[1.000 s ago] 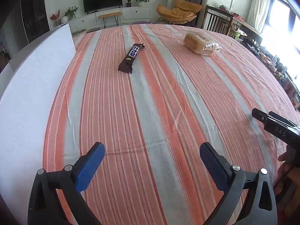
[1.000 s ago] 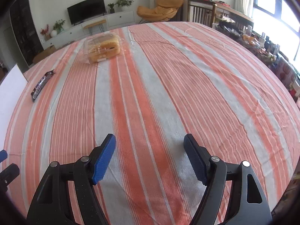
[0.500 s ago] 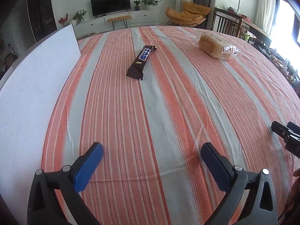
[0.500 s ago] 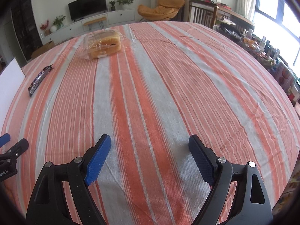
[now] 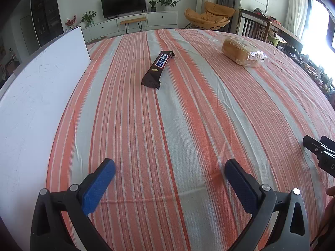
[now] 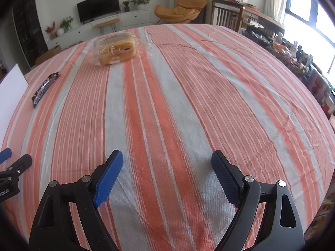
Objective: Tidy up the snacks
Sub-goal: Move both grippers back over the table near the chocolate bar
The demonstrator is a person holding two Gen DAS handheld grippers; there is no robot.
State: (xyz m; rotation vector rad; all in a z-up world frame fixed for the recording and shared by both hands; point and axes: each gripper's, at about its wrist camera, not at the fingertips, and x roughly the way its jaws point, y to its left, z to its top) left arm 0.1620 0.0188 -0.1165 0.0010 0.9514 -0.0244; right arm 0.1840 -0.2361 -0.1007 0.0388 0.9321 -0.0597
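A dark brown chocolate bar (image 5: 157,69) lies on the striped tablecloth, ahead of my left gripper (image 5: 170,170), which is open and empty. A bagged loaf of bread (image 5: 240,51) lies at the far right of that view. In the right wrist view the bread (image 6: 116,48) lies far ahead to the left and the chocolate bar (image 6: 45,87) is at the far left. My right gripper (image 6: 167,165) is open and empty above the cloth.
A white board (image 5: 35,96) covers the table's left side and shows at the left edge of the right wrist view (image 6: 11,87). The orange-and-grey striped tablecloth (image 5: 188,125) covers the table. Chairs and cluttered shelves stand beyond the right edge.
My left gripper has moved forward toward the chocolate bar, which now looks nearer. My right gripper has moved slightly forward and opened a little wider.
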